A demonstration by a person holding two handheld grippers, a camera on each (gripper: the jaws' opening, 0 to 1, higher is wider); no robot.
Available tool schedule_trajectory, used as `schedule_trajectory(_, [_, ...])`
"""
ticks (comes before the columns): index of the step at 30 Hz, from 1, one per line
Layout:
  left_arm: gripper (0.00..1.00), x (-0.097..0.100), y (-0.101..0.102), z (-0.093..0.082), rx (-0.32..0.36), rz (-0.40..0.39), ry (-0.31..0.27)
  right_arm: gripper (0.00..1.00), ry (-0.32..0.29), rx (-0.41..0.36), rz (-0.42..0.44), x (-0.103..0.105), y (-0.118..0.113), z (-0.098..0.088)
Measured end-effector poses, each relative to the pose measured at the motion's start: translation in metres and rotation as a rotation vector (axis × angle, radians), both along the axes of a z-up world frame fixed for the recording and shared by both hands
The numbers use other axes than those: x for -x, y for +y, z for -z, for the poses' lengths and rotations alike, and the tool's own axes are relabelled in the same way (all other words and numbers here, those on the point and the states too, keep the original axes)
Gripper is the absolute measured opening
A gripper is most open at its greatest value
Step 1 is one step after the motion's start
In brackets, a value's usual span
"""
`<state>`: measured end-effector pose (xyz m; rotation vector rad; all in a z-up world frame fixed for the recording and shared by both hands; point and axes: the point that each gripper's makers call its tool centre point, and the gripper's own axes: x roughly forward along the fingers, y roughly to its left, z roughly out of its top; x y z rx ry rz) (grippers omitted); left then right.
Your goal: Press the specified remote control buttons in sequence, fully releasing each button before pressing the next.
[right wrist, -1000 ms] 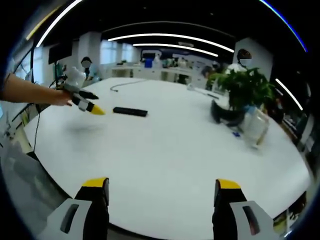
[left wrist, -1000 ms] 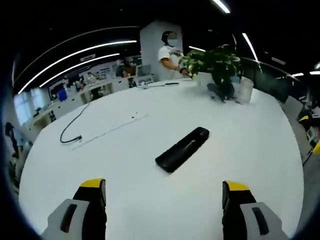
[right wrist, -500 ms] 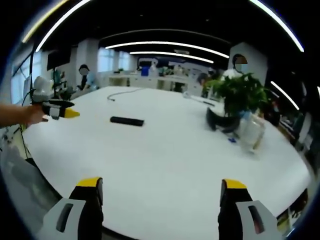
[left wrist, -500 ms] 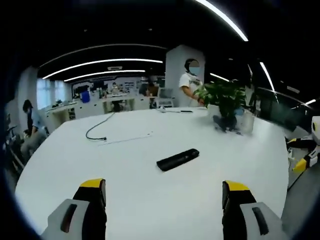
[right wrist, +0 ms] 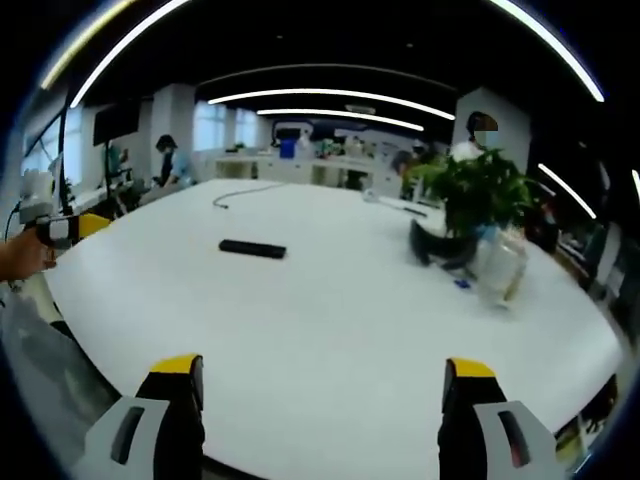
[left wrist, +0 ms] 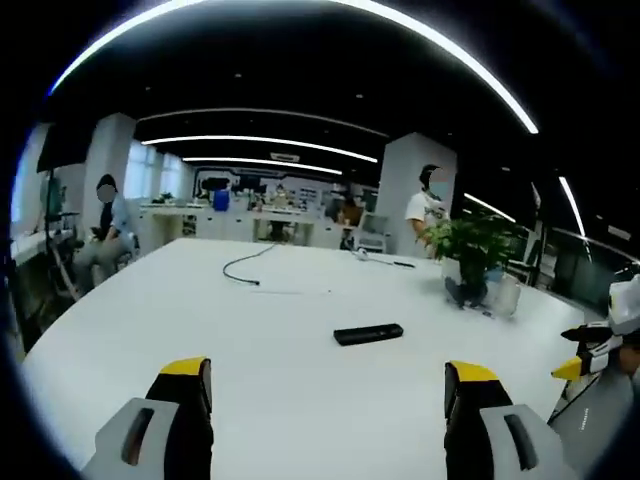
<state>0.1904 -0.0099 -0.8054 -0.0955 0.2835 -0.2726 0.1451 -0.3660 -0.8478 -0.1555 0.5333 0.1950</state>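
Observation:
A black remote control (left wrist: 368,333) lies flat on the white table (left wrist: 250,340), well ahead of my left gripper (left wrist: 328,395), which is open with nothing between its yellow-tipped jaws. In the right gripper view the same remote control (right wrist: 252,248) lies far off to the left on the white table (right wrist: 330,300). My right gripper (right wrist: 320,390) is open and holds nothing. The left gripper (right wrist: 55,228) shows at the left edge of the right gripper view, held by a hand. The right gripper (left wrist: 590,350) shows at the right edge of the left gripper view.
A potted plant (right wrist: 470,195) and a clear container (right wrist: 500,268) stand at the table's far right. A black cable (left wrist: 243,268) trails across the far side. A person (left wrist: 425,205) stands behind the table; another person (left wrist: 105,225) sits at the left.
Both grippers have drawn back from the remote, which now looks smaller and farther in the left gripper view. The left gripper has moved to the left edge of the right gripper view.

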Motion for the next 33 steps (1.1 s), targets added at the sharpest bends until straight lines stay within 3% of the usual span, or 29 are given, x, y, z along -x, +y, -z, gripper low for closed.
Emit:
schedule_trajectory(8, [1.0,0.031,-0.006,-0.007,-0.059,-0.036,-0.067,0.98,-0.001,-0.006,0.005,0.001,-0.001,0.0])
schedule_trajectory(12, [1.0,0.031,-0.001,-0.003,-0.075,-0.053,-0.053,0.97,0.004,-0.003,-0.002,0.001,0.0,0.001])
schedule_trajectory(16, [1.0,0.026,-0.002,-0.005,-0.059,-0.079,-0.083,0.96,-0.003,-0.005,0.01,0.001,-0.002,-0.001])
schedule_trajectory(21, [1.0,0.025,0.001,0.0,-0.15,-0.084,-0.095,0.96,0.018,0.002,0.002,0.002,-0.001,0.003])
schedule_trajectory(28, [1.0,0.026,-0.001,0.001,-0.142,-0.077,-0.075,0.95,0.034,-0.004,-0.007,0.003,0.0,0.007])
schedule_trajectory(31, [1.0,0.026,0.0,-0.005,-0.174,-0.091,-0.083,0.94,0.036,-0.005,-0.008,0.003,0.0,0.007])
schedule_trajectory(33, [1.0,0.026,0.001,-0.003,-0.149,-0.092,-0.077,0.94,0.038,-0.005,-0.008,0.003,0.0,0.007])
